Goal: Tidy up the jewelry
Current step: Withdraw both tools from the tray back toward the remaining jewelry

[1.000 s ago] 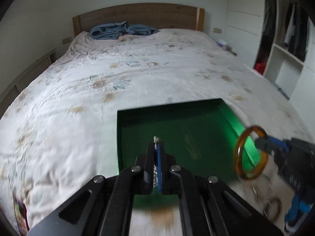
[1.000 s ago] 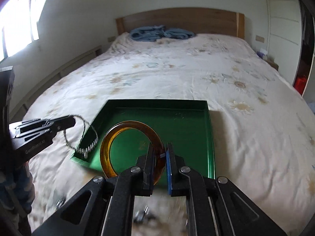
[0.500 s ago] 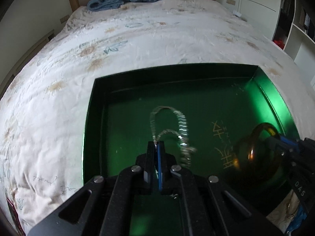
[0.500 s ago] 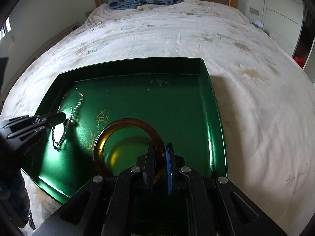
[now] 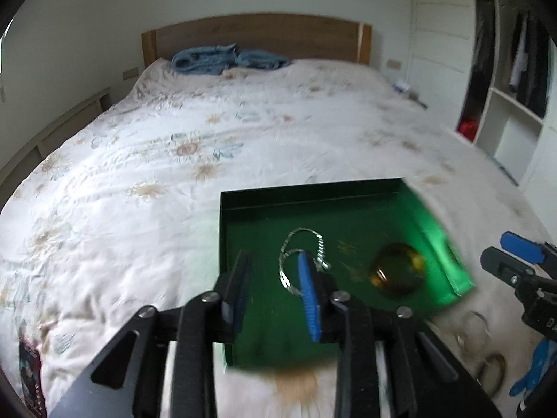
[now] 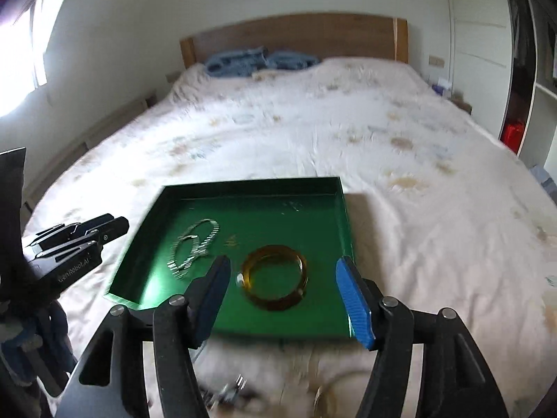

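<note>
Both claws stand apart with nothing between their pads, and both are opening. In its own wrist view the left gripper (image 5: 275, 287) hangs over the near left part of the tray, its jaws a modest gap apart; the right gripper (image 6: 283, 299) hangs over the near edge of the tray with its jaws spread wider.

Loose on the floor of the shallow square green metal tray (image 6: 343, 205) lie two pieces. A silver link chain bracelet (image 6: 193, 245), curled into a loose loop, rests in the left half, near the left wall. A translucent amber bangle (image 6: 275, 277) lies flat towards the near right part, apart from the chain and short of the right wall. From the left wrist the same chain (image 5: 303, 247) shows just beyond the blue pad and the bangle (image 5: 398, 273) sits to its right, blurred.

That tray rests on a wide bed (image 6: 383, 160) covered by a white quilt with pale flower prints, close to the bed's near edge. Off the tray's near right corner a few more small rings (image 5: 487, 355) lie on the quilt, too blurred to tell apart. A folded blue blanket (image 5: 226, 58) sits at the far end against the wooden headboard (image 5: 257, 33). An open wardrobe (image 5: 511, 80) with hanging clothes stands to the right.
</note>
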A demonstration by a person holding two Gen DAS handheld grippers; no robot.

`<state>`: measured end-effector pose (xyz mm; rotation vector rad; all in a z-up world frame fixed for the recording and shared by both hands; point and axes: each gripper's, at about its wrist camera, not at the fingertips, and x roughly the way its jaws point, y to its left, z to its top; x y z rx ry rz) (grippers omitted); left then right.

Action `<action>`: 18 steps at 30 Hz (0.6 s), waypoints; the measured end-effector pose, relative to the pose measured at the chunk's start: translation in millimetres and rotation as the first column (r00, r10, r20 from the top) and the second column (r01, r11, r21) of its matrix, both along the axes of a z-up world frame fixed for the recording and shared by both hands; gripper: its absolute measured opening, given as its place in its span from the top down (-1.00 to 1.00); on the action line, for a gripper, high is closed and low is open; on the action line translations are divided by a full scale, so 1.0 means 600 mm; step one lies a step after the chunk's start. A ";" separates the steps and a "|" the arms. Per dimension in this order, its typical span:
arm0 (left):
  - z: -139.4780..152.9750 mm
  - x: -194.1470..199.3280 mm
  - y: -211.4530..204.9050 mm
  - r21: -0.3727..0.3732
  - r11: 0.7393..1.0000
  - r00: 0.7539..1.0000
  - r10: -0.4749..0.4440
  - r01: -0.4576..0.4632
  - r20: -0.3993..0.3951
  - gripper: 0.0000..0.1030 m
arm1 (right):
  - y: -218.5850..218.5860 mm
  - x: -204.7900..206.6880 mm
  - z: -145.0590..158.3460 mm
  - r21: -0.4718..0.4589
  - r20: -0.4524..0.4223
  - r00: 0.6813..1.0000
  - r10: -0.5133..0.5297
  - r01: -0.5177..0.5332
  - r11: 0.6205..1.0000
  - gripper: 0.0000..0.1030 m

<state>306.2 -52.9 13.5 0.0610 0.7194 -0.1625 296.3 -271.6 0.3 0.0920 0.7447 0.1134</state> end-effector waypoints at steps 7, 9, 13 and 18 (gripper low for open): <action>0.060 -0.172 0.026 0.003 0.997 0.994 -0.075 0.075 0.084 0.26 | 0.013 -0.167 0.065 -0.005 0.084 0.996 0.026 -0.025 1.000 -0.24; 0.070 -0.218 0.046 0.010 0.998 0.993 -0.066 0.065 0.101 0.26 | 0.016 -0.214 0.078 -0.015 0.106 0.994 0.031 -0.030 0.999 -0.24; 0.084 -0.286 0.092 0.003 0.999 0.992 -0.033 0.033 0.122 0.23 | 0.019 -0.286 0.094 -0.051 0.129 0.991 0.035 -0.029 0.998 -0.24; 0.079 -0.338 0.155 -0.018 1.000 0.995 0.006 -0.004 0.100 0.23 | 0.009 -0.350 0.101 -0.056 0.150 0.988 0.042 -0.034 0.998 -0.24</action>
